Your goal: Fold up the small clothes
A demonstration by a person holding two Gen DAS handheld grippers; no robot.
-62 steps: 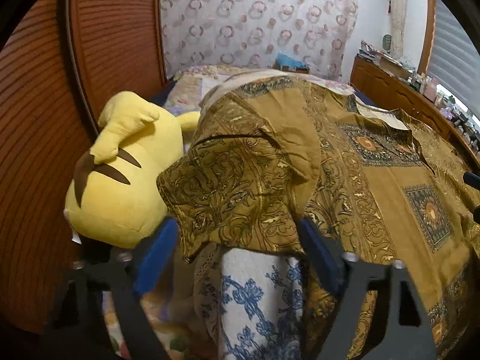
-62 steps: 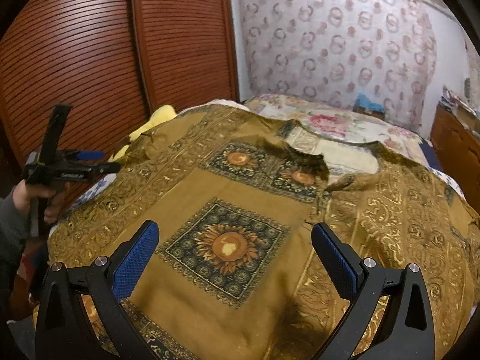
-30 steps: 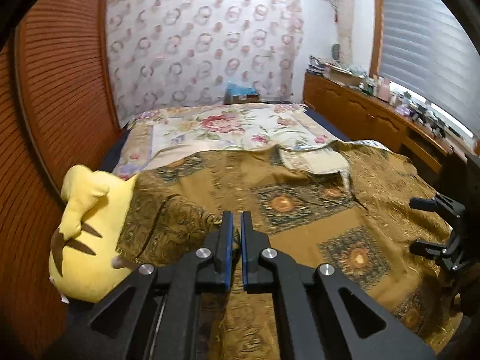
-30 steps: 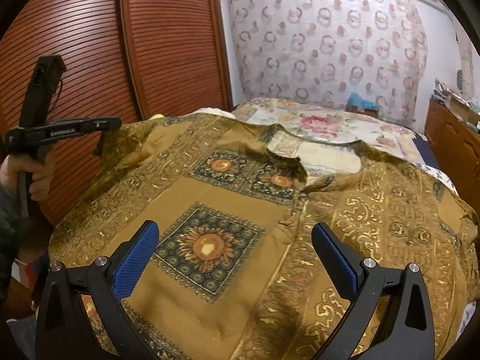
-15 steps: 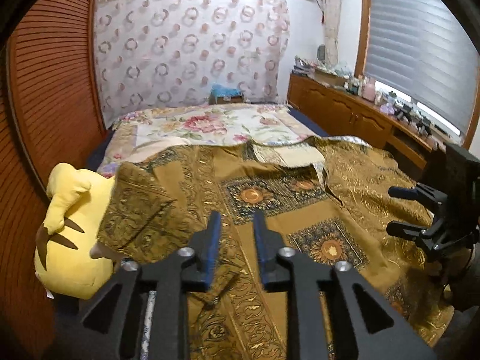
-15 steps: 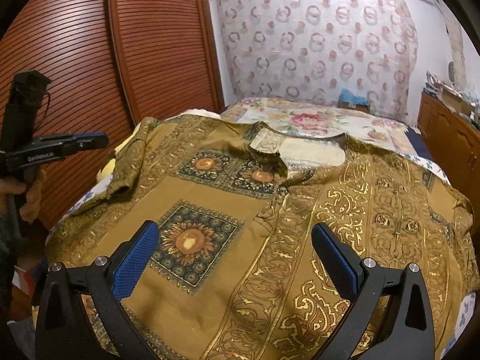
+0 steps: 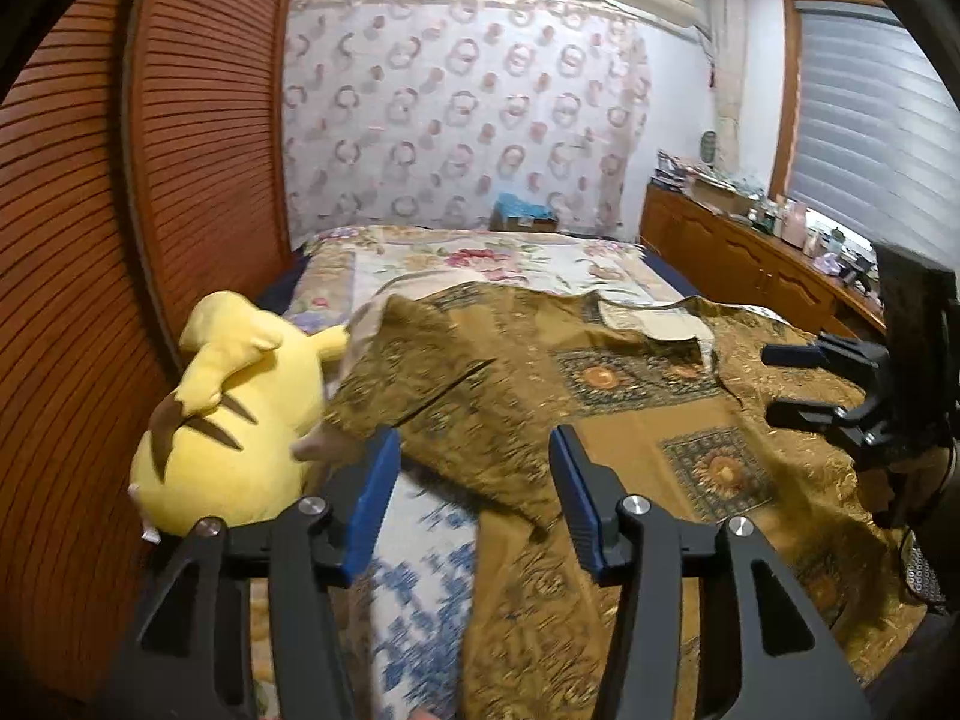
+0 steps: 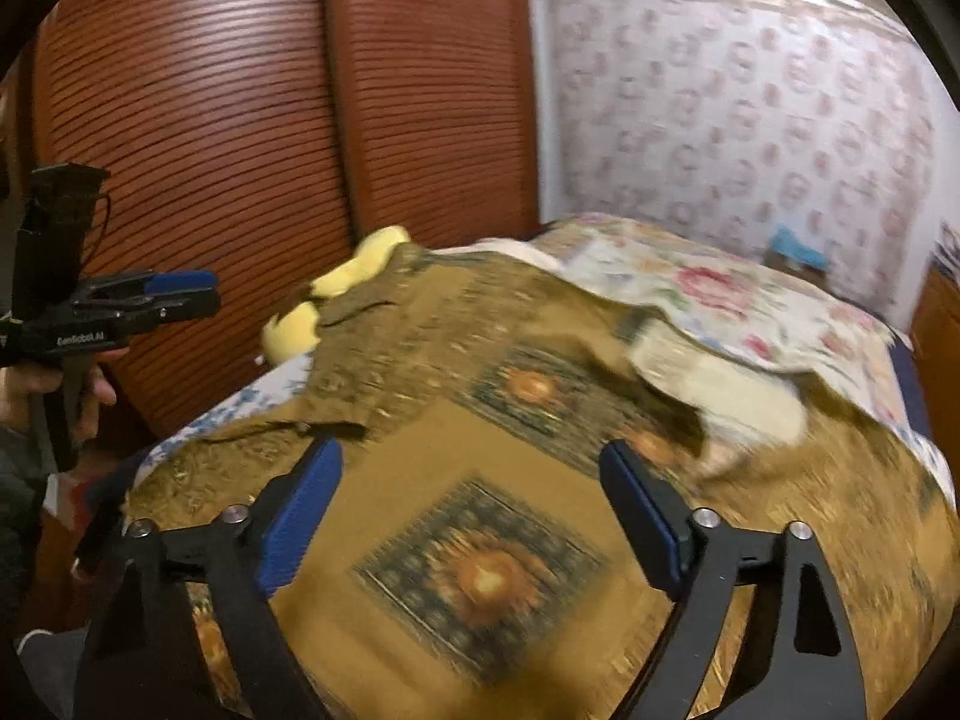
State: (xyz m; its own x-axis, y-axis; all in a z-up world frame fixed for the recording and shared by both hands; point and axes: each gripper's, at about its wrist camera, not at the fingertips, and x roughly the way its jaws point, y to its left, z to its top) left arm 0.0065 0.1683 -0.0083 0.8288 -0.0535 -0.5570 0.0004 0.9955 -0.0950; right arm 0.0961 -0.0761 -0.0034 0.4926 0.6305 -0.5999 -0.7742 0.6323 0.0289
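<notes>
A: How will that shirt (image 7: 630, 438) handle?

B: My guess is light and floppy, a thin printed cloth that sags wherever it isn't held. It lies spread over the bed (image 7: 480, 255), filling the middle and right of both views. At centre left in the left view its sleeve (image 7: 432, 384) is folded in beside the yellow plush toy (image 7: 228, 414). I'd pinch it at an edge, a sleeve end or the hem, not the flat middle.

A: And the grippers?

B: The left gripper (image 7: 474, 480) is about half open and widening, with the sleeve's edge lying between its jaws but not pinched. The right gripper (image 8: 471, 501) is wide, its jaws starting to close, hovering over the sunflower panel (image 8: 480, 558) at lower centre. It has hold of nothing.

A: Counts?

B: One shirt, one plush toy, two grippers. At the left edge of the right view one hand (image 8: 36, 384) is visible.
</notes>
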